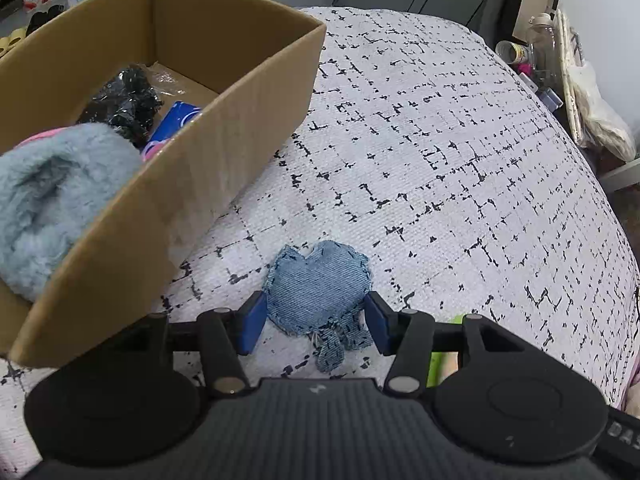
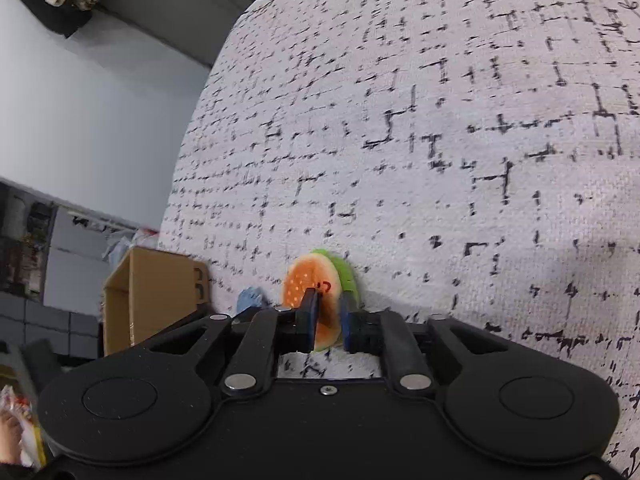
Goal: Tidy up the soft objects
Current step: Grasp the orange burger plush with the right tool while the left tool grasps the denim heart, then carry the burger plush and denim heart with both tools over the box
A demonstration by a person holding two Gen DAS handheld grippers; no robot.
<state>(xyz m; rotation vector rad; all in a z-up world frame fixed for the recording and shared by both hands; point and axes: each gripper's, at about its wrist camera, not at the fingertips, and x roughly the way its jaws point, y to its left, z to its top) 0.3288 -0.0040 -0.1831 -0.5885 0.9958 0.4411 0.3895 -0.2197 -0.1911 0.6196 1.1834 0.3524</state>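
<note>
denim first: your left gripper point(image 1: 316, 322) has its blue pads point(image 1: 252, 326) set on either side of the denim heart point(image 1: 318, 290), touching or very nearly touching its flanks; the jaws are spread to the heart's width, and you can't tell from this view whether they're actually squeezing it. the heart lies flat on the white blanket point(image 1: 440, 160) with its black broken-line grid, its frayed tail pointing back toward the gripper body. just to your left stands the cardboard box point(image 1: 224, 152), open at the top, its near wall close to the heart but not touching it. inside it you have a fluffy pale-blue plush point(image 1: 52, 196) at the near end, a black bundle point(image 1: 128, 100) farther in, and a blue packet point(image 1: 176, 118) beside that.

your right gripper point(image 2: 329, 316) is clamped on the burger plush point(image 2: 310, 284): the fingers point(image 2: 310, 312) are drawn close together and pinch its lower edge, orange bun face toward the camera, green lettuce rim behind. the plush stands on edge against the blanket point(image 2: 440, 120). from this side the denim heart point(image 2: 250, 298) shows as a small blue patch just left of the burger, with the cardboard box point(image 2: 152, 292) beyond it at the blanket's edge.
</note>
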